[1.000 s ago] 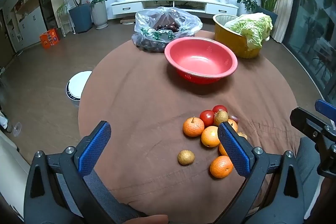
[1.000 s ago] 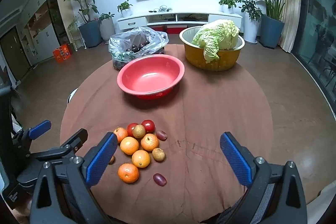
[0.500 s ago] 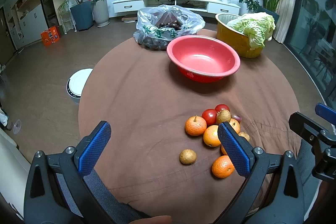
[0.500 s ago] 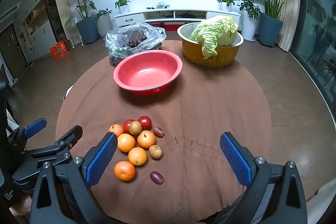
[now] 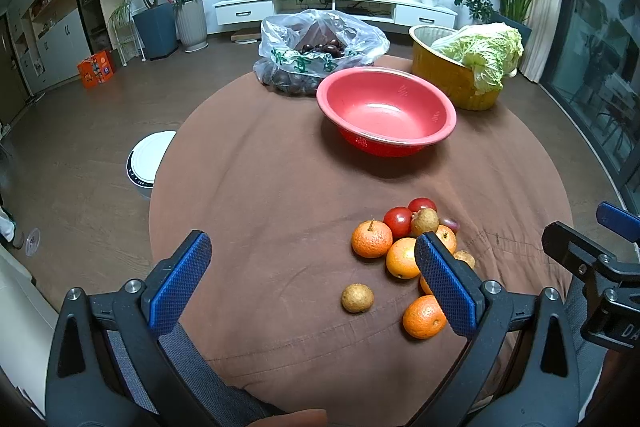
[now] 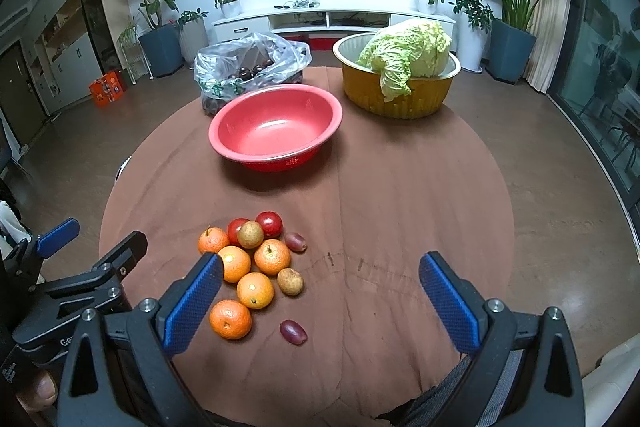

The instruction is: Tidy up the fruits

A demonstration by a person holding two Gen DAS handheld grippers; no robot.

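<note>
Both my left claw [image 5: 312, 283] and right claw [image 6: 320, 301] gape wide, holding nothing. Only my right view shows the grape [image 6: 293, 331] nearest the desk [image 6: 400, 211] front edge.

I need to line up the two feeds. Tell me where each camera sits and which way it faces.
Left wrist: on the left tool, above the table's near left edge, facing the red bowl; a fingertip shows at the bottom edge.
Right wrist: on the right tool, further right, facing the same way; the left tool shows at its left.
Shared: fruit pile, red bowl, cabbage, bag, TV.
</note>
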